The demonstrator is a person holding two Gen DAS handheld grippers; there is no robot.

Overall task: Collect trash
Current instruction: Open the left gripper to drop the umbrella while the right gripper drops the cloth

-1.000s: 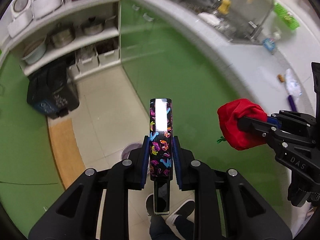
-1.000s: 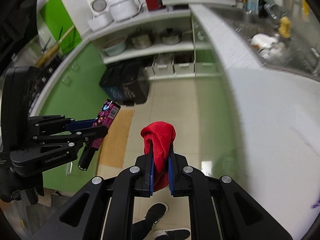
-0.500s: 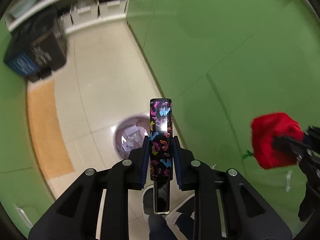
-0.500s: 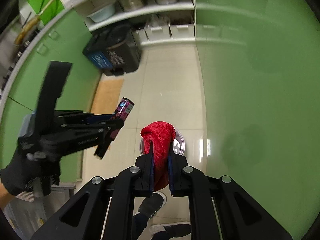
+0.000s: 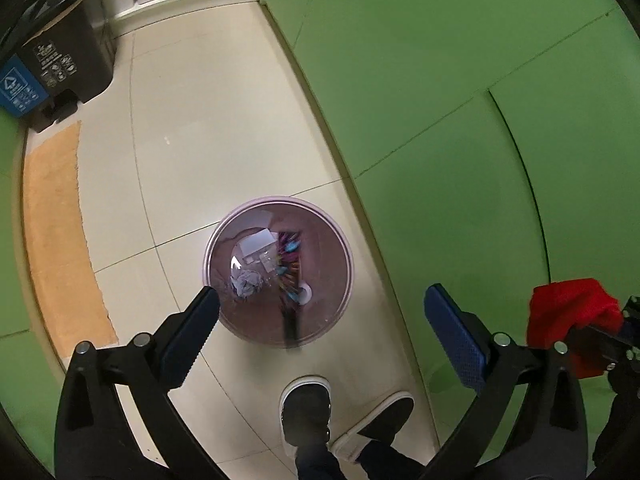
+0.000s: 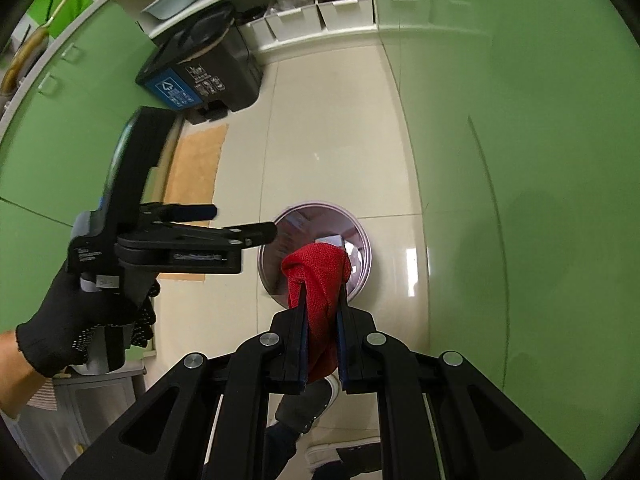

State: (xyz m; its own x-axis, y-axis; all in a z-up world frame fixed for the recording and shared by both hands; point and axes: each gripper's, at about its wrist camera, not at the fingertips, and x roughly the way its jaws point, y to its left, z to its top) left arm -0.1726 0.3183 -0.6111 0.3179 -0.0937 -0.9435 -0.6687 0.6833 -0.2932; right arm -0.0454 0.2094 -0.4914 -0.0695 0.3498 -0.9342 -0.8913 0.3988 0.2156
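Left gripper point(image 5: 320, 320): jaws just sprung wide above the bin point(image 5: 224, 236), nothing between them.
Patterned box point(image 5: 290, 268): in the bin among paper scraps.
Right gripper point(image 6: 320, 312): jaws narrow, pinching red cloth point(image 6: 316, 280) over the bin, likely dropped next.

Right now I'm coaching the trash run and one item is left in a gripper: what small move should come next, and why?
Probably open the right gripper over the bin. Its fingers clamp the red cloth above the bin's mouth, while the left gripper has just opened, empty, and the colourful box already lies in the bin.
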